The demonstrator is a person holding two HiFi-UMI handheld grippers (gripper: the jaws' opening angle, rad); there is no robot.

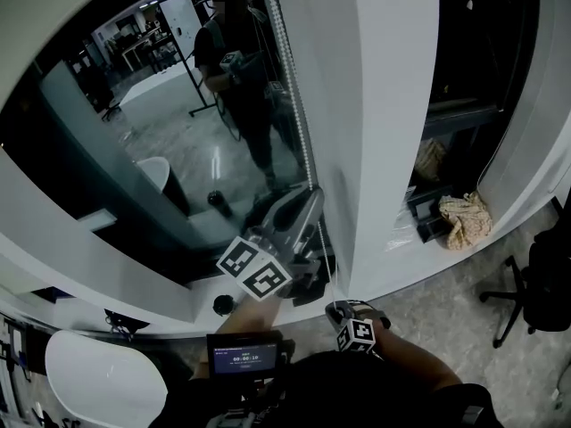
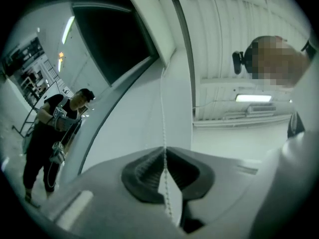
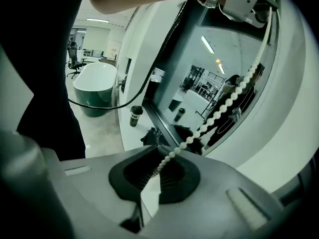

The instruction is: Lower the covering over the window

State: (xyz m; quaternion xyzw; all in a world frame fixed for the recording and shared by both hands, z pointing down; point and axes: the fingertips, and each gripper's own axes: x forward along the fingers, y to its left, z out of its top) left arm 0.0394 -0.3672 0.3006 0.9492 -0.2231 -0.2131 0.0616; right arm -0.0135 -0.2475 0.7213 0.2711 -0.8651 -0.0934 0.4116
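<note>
A white bead chain point(image 1: 299, 123) hangs down the right edge of the dark window point(image 1: 116, 159), beside a white pillar point(image 1: 393, 105). My left gripper point(image 1: 310, 201) reaches up to the chain and is shut on it. In the left gripper view the chain point(image 2: 161, 108) runs straight up from between the closed pads of the left gripper point(image 2: 164, 151). My right gripper point(image 1: 337, 310) sits lower, near the sill, shut on the same chain. In the right gripper view the beads point(image 3: 224, 103) slant up to the right from the right gripper point(image 3: 162, 157). The covering itself does not show.
The glass reflects the person with the grippers. A dark cup point(image 1: 222, 304) stands below the sill and a white bathtub point(image 1: 98, 382) sits at lower left. A cloth point(image 1: 464, 217) lies on a shelf right of the pillar. An office chair point(image 1: 526, 283) stands at the far right.
</note>
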